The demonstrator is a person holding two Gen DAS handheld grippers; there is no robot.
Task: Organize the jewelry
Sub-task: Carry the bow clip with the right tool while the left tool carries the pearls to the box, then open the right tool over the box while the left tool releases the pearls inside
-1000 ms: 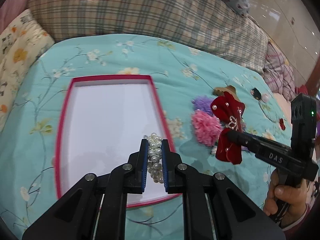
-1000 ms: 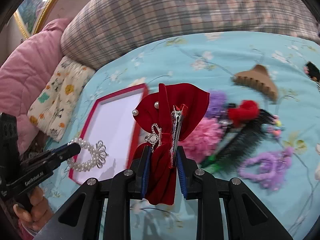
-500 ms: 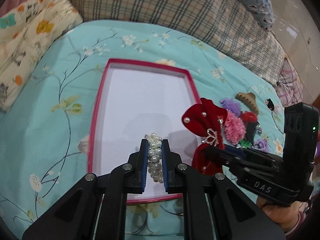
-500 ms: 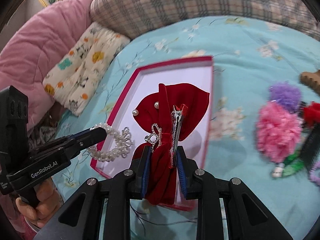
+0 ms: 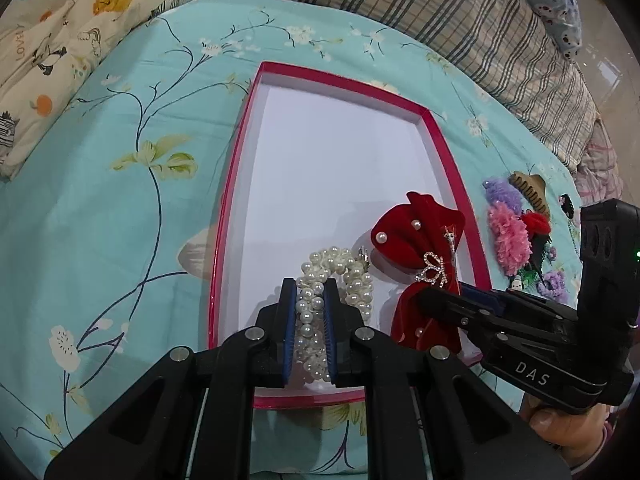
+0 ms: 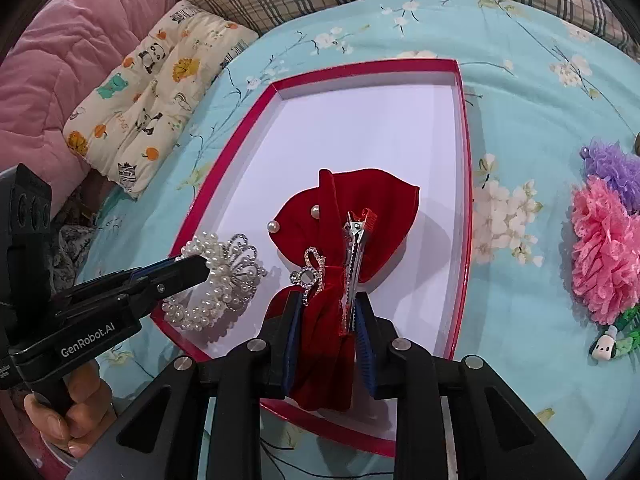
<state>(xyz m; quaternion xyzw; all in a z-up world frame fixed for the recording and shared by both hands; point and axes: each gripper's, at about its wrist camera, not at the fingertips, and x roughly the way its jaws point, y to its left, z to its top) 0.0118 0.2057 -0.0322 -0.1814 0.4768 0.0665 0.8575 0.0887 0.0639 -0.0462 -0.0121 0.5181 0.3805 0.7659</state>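
Observation:
A shallow red-rimmed box (image 5: pixel 238 184) with a white floor lies on the teal bedspread; it also shows in the right wrist view (image 6: pixel 464 168). My left gripper (image 5: pixel 310 292) is shut on a pearl bracelet (image 5: pixel 340 276) with a silver charm, held low over the box's near left corner (image 6: pixel 224 276). My right gripper (image 6: pixel 328 308) is shut on a red velvet bow hair clip (image 6: pixel 348 220) with pearls and a rhinestone bow, held over the box's near right part (image 5: pixel 424 236).
More hair pieces lie right of the box: a pink flower scrunchie (image 6: pixel 604 248), a purple one (image 6: pixel 612 168), a tan claw clip (image 5: pixel 528 186), a small white character clip (image 6: pixel 604 348). A plaid pillow (image 5: pixel 440 4), a cartoon-print pillow (image 6: pixel 156 80) and a pink quilt (image 6: pixel 60 48) border the bed.
Both grippers have moved in over the box and lower. The bracelet and the red bow now hang just above the box floor, side by side.

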